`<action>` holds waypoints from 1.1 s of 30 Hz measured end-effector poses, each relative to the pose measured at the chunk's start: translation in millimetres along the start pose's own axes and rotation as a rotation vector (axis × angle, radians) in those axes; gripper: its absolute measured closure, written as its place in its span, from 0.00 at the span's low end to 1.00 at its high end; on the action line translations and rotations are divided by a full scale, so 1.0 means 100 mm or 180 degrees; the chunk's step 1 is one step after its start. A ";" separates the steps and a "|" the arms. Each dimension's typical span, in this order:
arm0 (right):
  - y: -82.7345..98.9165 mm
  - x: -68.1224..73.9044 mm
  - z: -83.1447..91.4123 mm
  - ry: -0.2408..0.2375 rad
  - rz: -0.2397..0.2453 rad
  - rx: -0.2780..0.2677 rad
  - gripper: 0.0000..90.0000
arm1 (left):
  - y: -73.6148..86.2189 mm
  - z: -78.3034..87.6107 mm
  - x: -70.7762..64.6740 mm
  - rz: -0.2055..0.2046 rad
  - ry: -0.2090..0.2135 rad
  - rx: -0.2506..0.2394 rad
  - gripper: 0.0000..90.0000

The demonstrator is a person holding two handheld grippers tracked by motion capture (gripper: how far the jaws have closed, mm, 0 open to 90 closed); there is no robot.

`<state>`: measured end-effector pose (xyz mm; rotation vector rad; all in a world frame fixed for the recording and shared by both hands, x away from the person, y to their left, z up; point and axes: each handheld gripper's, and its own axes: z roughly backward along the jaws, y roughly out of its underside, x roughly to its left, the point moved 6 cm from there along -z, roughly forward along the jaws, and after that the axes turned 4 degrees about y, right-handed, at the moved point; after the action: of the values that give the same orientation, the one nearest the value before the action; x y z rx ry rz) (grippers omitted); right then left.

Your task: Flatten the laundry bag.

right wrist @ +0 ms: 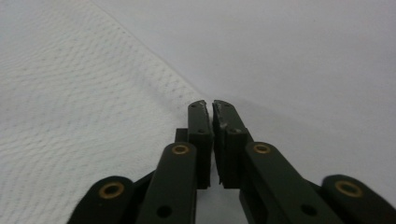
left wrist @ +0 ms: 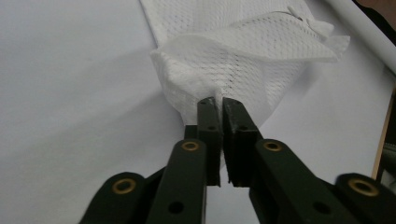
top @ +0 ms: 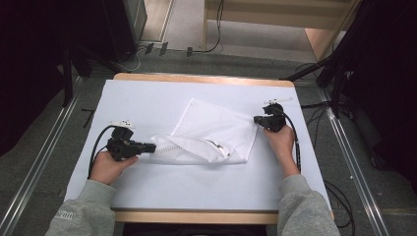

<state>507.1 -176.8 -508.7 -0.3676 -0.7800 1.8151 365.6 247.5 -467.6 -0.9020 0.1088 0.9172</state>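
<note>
**One mesh bag, two grippers**

One white mesh laundry bag (top: 209, 135) lies on the white table top (top: 147, 98), between the two black grippers. The bag is flat and partly folded over itself, with a zip along its near part (the weave is fine, dotted with small holes). The left gripper (left wrist: 218, 103) has its jaws nearly together, a pinch of the bag's corner between the tips. The right gripper (right wrist: 208, 106) sits at the bag's opposite edge, jaws a slit apart, nothing visibly between them.
</note>
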 end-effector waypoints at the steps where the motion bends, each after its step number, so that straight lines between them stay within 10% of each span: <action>1: -0.02 0.04 0.06 -0.0023 0.0034 -0.0047 0.87 | -0.01 0.04 0.02 0.0017 0.0009 -0.0057 0.84; 18: 0.14 0.82 0.55 -0.0647 0.0414 -0.0202 0.90 | -0.34 0.11 0.16 -0.0062 -0.0238 -0.0211 0.64; 28: 0.31 1.05 0.52 -0.0805 0.0547 -0.0092 0.93 | -0.49 -0.09 0.32 -0.0033 -0.0194 -0.0121 0.72; 33: 0.36 1.07 0.49 -0.0782 0.0582 -0.0078 0.99 | -0.59 -0.13 0.43 -0.0057 -0.0252 -0.0083 0.91</action>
<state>411.8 -102.1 -484.0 -0.2399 -0.9645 2.0494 439.2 248.5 -457.8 -0.8884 0.0209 0.9384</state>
